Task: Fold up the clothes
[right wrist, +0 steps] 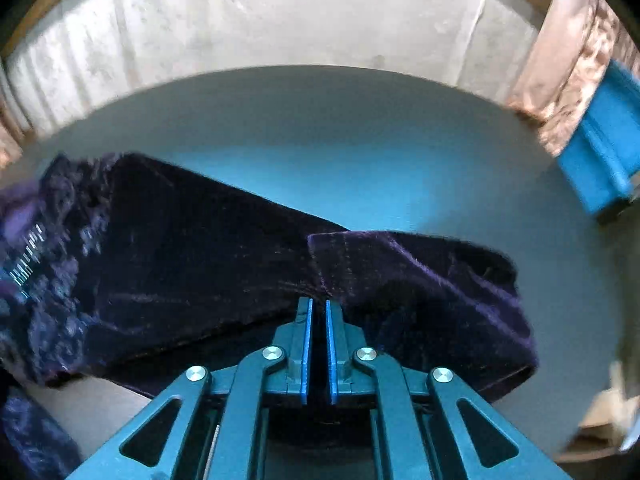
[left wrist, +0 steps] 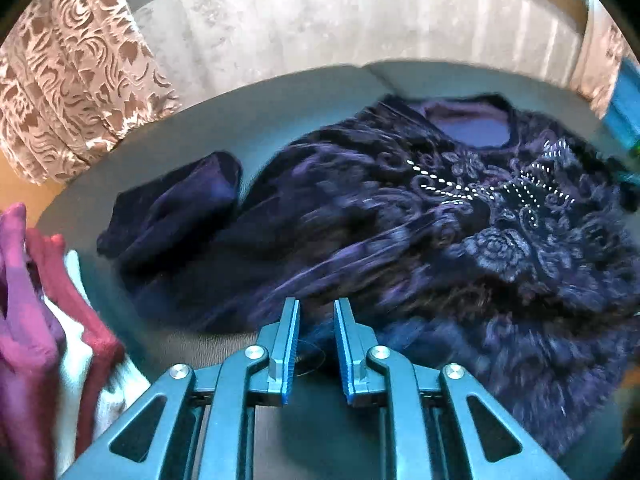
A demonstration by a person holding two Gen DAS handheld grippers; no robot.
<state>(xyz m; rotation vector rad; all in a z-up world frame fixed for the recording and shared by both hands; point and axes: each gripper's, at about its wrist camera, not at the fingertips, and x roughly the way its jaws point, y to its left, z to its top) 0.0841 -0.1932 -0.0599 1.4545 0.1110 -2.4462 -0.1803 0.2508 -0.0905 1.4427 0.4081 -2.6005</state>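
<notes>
A dark purple velvet top (left wrist: 420,216) with raised floral pattern and silver beading lies spread on a grey surface (left wrist: 240,120). Its left sleeve (left wrist: 176,208) lies bunched at the left. My left gripper (left wrist: 316,308) hovers at the garment's near hem, jaws a little apart with nothing between them. In the right wrist view the plain velvet right sleeve (right wrist: 420,280) lies folded over itself. My right gripper (right wrist: 319,304) sits at the sleeve's near edge, jaws nearly closed with a thin gap, and no cloth shows between them.
A stack of folded magenta, red and white clothes (left wrist: 44,340) sits at the left. Patterned curtains (left wrist: 76,72) hang behind, next to a pale wall (right wrist: 280,20). A blue object (right wrist: 600,152) lies at the far right on the grey surface (right wrist: 360,140).
</notes>
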